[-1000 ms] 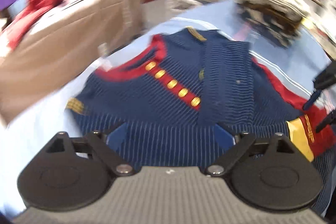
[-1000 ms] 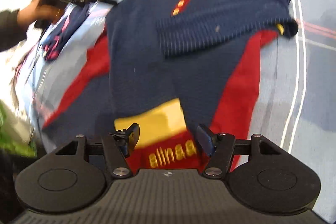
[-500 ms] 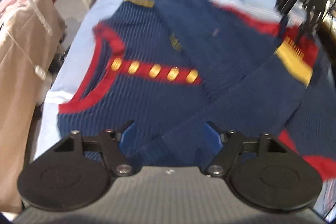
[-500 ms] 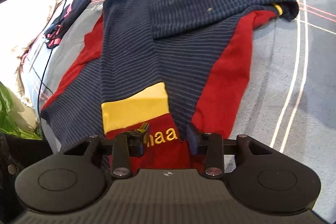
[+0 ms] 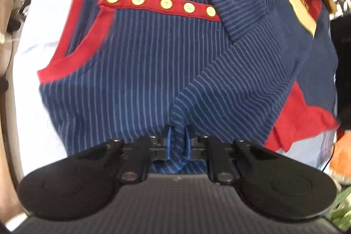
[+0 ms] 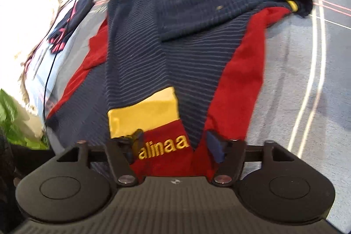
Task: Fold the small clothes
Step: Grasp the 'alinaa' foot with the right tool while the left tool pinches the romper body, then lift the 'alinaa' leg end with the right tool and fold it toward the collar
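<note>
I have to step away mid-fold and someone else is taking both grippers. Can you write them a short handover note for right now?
Left gripper: closing on a pinch of the navy striped garment at its shoulder edge.
Right gripper: jaws opening, over the red hem with yellow lettering, gripping nothing.
Garment lies flat on the blue bedsheet, red button placket up.
Done: one sleeve folded across the chest.
Left: fold the left-held side in, then fold hem to collar.

A blue bed sheet (image 6: pixel 307 71) with white stripes, something green (image 6: pixel 8 120) beside the bed, something orange (image 5: pixel 342 157) by the edge
</note>
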